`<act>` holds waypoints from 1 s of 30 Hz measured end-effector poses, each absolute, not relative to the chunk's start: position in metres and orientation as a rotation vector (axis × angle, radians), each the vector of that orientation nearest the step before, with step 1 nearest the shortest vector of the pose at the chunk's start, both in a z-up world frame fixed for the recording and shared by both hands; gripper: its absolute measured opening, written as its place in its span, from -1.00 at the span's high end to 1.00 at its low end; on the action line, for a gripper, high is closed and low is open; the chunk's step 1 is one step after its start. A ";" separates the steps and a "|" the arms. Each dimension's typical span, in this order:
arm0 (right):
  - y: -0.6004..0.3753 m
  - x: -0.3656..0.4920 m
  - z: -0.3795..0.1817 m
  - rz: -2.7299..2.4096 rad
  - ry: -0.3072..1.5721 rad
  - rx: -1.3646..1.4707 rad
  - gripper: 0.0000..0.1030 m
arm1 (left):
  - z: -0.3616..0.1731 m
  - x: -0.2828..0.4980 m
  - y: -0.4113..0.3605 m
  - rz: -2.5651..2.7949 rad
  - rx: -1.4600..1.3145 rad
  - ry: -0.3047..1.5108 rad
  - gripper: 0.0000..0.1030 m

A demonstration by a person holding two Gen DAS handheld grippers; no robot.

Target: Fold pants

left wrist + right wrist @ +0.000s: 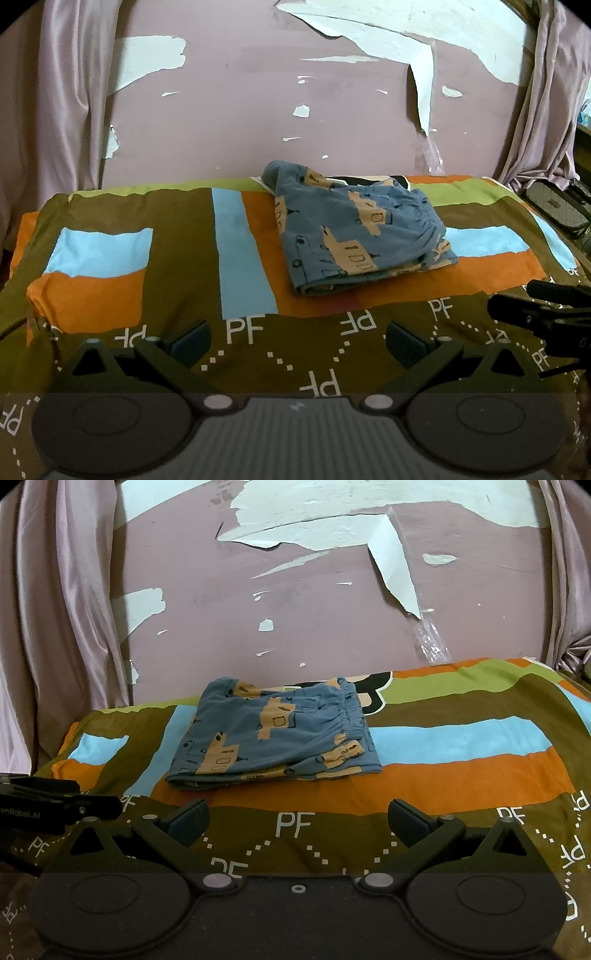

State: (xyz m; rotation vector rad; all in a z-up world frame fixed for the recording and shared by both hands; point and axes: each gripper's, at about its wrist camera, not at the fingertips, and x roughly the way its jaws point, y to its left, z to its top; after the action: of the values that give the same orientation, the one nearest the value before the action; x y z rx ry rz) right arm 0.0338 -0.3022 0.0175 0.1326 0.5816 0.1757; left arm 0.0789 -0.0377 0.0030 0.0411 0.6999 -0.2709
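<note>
While the left tongs (297,341) hang spread apart and empty at the bed's (177,236) near edge, the folded pants (354,232) lie ahead at one o'clock; the right tongs (299,821), equally spread, see them at eleven.

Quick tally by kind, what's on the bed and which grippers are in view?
Folded blue pants: 1
Patterned bedspread: 1
Grippers: 2, left gripper open, right gripper open, both empty
Total: 4
</note>
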 end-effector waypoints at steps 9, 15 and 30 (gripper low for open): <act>-0.302 0.033 0.017 0.175 0.582 0.134 -0.99 | 0.002 0.078 -0.037 -0.264 0.034 0.705 -0.99; -0.302 0.032 0.017 0.175 0.580 0.134 -0.99 | 0.002 0.075 -0.038 -0.268 0.035 0.705 -0.99; -0.302 0.029 0.018 0.176 0.581 0.137 -0.99 | 0.004 0.069 -0.040 -0.257 0.060 0.681 -0.99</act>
State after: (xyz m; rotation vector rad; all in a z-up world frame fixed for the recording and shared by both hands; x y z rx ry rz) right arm 0.0294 -0.3020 0.0178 0.1369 0.5814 0.1759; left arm 0.0690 -0.0404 0.0045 0.0596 0.6806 -0.2567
